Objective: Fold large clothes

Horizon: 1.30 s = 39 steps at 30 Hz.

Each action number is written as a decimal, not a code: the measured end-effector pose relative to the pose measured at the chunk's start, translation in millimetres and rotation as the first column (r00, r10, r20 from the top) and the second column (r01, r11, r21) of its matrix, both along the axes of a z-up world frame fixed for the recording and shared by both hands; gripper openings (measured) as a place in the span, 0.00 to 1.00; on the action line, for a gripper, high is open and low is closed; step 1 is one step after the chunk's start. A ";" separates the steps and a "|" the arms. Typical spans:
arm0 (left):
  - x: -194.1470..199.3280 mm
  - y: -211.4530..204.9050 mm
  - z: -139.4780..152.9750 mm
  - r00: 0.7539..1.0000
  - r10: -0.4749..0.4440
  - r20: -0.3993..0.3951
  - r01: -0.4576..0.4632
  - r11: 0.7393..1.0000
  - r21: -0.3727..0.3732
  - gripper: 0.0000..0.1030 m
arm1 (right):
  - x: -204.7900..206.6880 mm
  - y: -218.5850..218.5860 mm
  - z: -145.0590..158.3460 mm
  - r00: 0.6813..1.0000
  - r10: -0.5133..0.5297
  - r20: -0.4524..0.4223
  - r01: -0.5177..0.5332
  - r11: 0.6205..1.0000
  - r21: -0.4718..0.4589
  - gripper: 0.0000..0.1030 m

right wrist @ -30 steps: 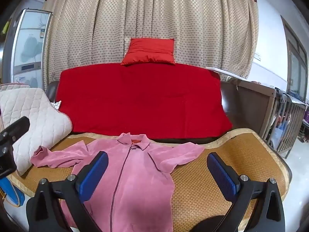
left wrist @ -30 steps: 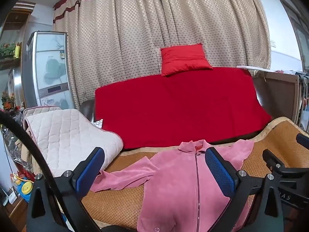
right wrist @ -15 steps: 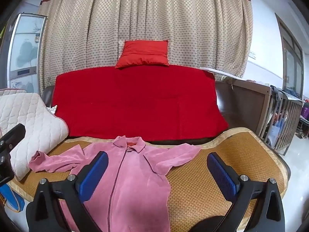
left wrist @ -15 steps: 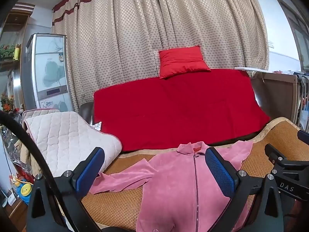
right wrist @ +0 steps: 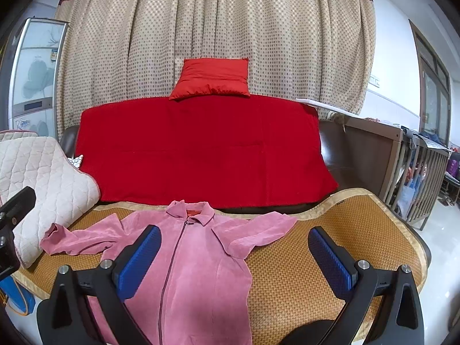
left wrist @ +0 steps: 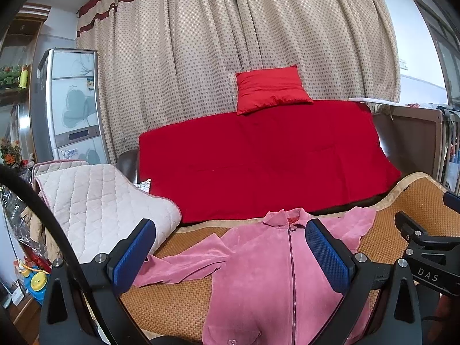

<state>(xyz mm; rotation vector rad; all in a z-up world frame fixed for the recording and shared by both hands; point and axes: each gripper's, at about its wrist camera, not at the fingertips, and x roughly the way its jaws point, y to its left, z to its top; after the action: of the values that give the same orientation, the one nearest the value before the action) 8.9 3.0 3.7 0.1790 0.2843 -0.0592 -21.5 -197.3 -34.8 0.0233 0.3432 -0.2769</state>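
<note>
Two sets of tongs, both spread wide with nothing between the blue pads, hang above the near end of the garment. Left tongs point(left wrist: 230, 256) sit over the jacket's left half; right tongs point(right wrist: 235, 261) sit a bit further right, with the inner pad over the chest and the outer one over bare mat.

Below them the pink jacket point(right wrist: 198, 261) lies flat, front up, zipped, on a woven mat point(right wrist: 330, 238) that covers what looks like a sofa seat. Its long axis runs straight away from the tongs: hem nearest, collar farthest. Sleeves stick out sideways. The left sleeve point(left wrist: 184, 261) reaches toward a quilted pad point(left wrist: 95, 204) and bunches at the cuff; the right sleeve point(right wrist: 264, 227) angles out over open mat.

So each sleeve lies outboard of the tongs on its own side, left nearer to left, right nearer to right. Probably the first fold is bringing those sleeves in across the chest, but nothing is gripped yet.

Further back a red blanket point(right wrist: 201, 149) covers the sofa back, a red cushion point(right wrist: 212, 77) perches on top, and dotted curtains point(right wrist: 215, 28) fill the wall.
</note>
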 end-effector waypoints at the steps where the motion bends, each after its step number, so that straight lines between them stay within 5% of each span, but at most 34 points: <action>1: -0.1 -0.7 -1.5 1.000 0.000 0.000 0.000 1.000 0.000 1.00 | -0.1 0.1 -0.3 1.000 0.000 0.000 0.000 1.000 0.001 1.00; 39: 21.0 -9.1 -25.3 0.999 -0.005 -0.054 0.005 1.000 -0.001 1.00 | 19.6 -5.7 -14.4 0.998 -0.009 -0.060 0.009 1.000 -0.006 1.00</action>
<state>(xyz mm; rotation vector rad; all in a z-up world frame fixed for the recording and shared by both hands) 30.0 -6.1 -21.5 0.1777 0.3372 -0.0695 -1.9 -202.9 -49.2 0.0109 0.4024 -0.2876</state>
